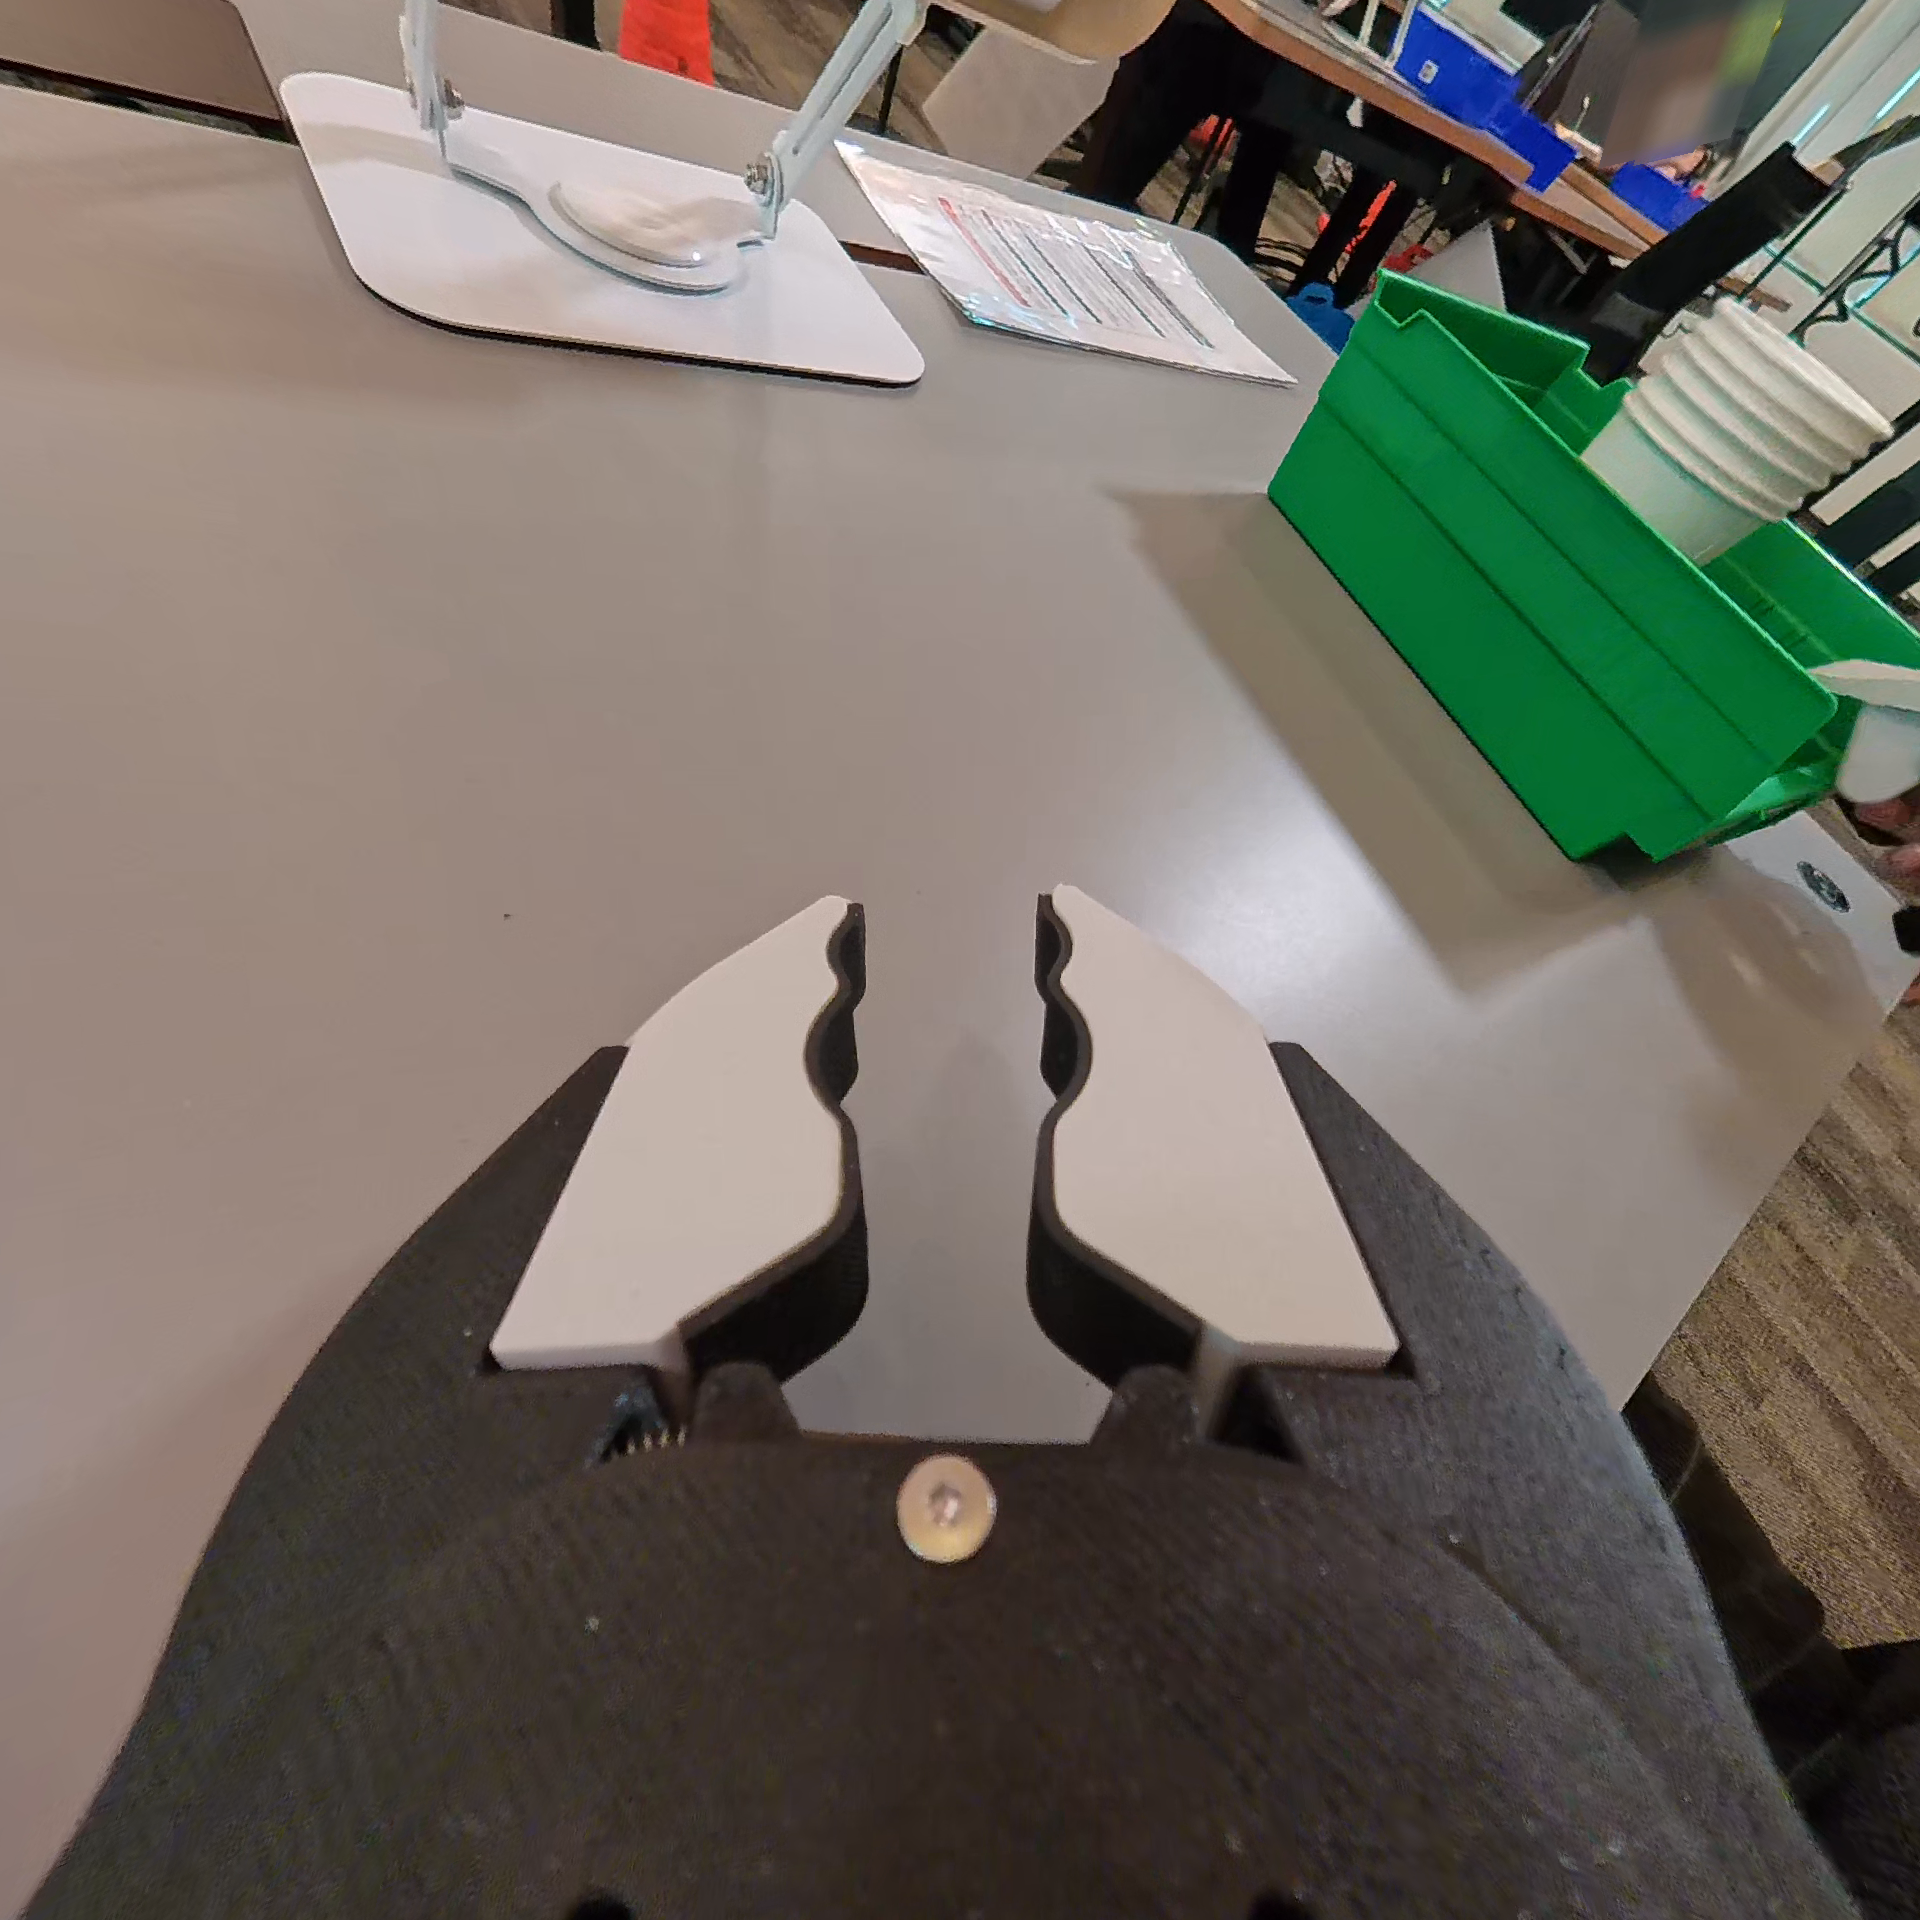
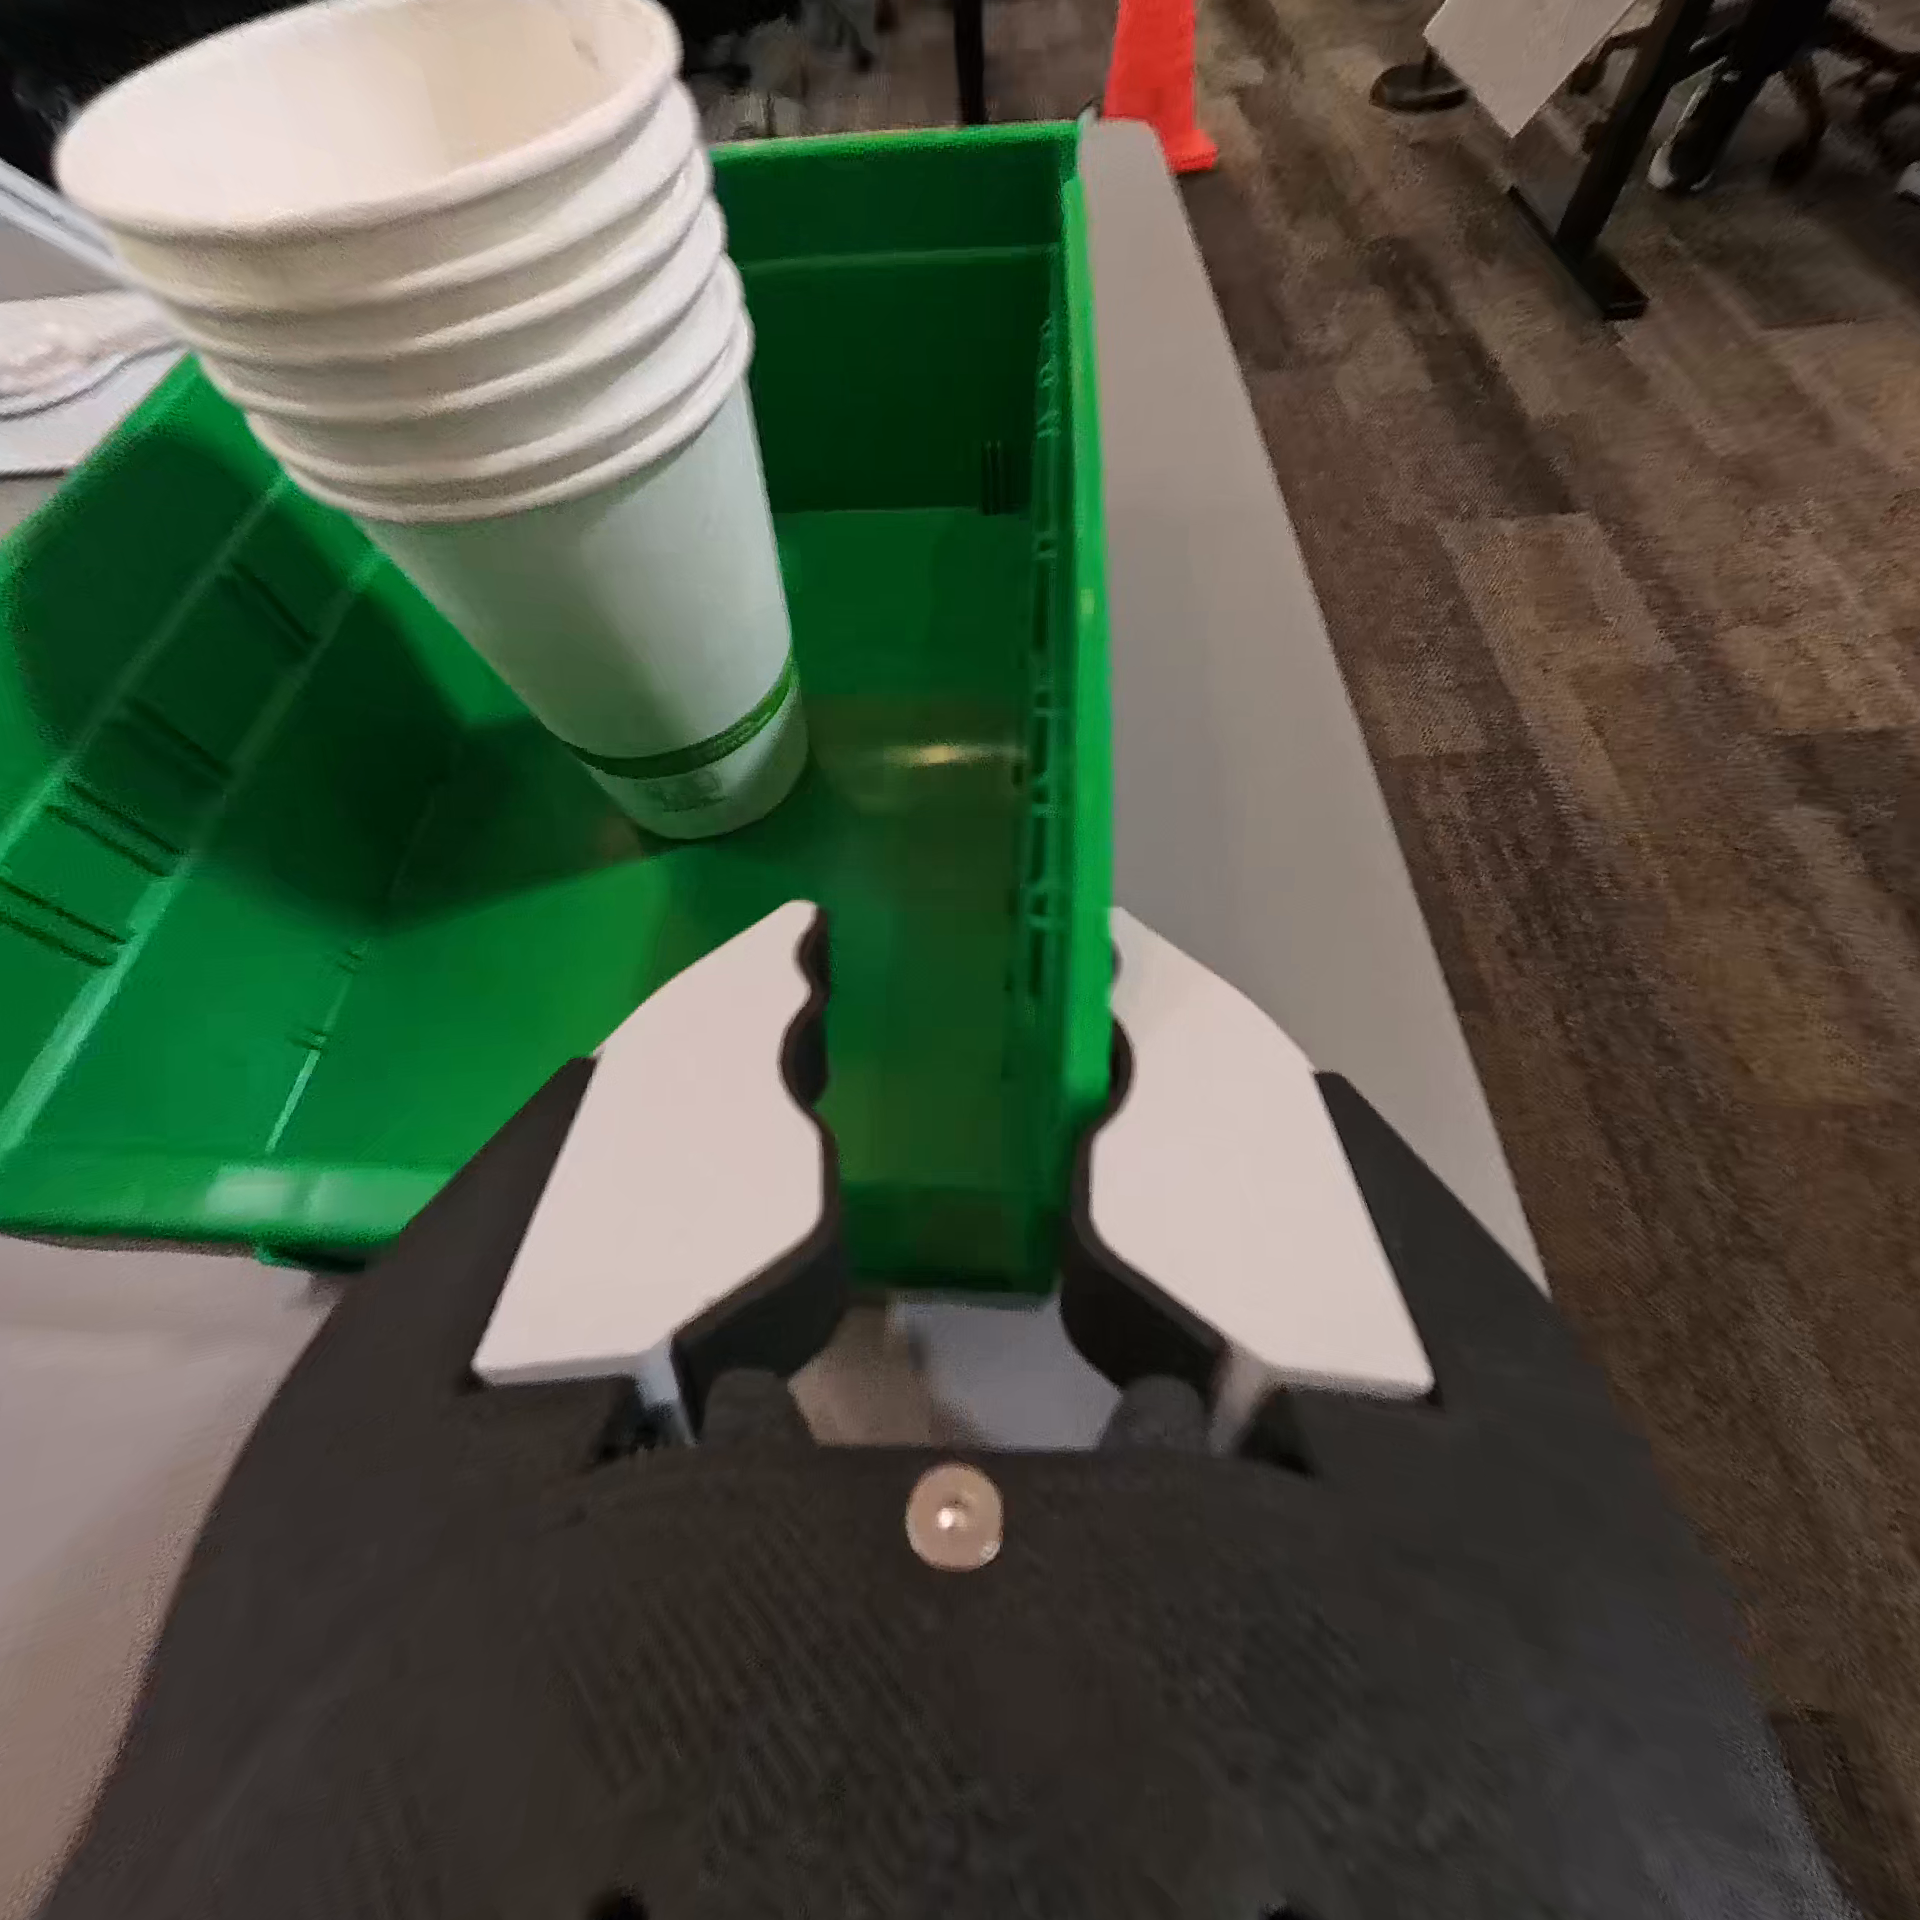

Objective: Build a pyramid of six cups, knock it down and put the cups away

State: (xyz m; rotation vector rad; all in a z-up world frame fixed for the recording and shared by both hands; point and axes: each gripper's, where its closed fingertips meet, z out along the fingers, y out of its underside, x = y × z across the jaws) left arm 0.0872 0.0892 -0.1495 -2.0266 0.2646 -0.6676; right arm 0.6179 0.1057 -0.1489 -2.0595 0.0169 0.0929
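Left gripper (image 1: 950, 914) — jaws apart, empty, above grey table (image 1: 416, 675). Right gripper (image 2: 966, 925) — jaws straddling green bin (image 2: 1081, 623) wall beside stacked paper cups (image 2: 499, 343); grip contact unclear.

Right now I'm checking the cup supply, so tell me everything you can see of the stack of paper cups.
The stack of paper cups is white, about six nested, rolled rims showing as rings, with a green band near the lowest cup's base. It stands tilted inside the green bin, base on the bin floor. The right gripper straddles the bin's side wall nearby, not touching the cups.
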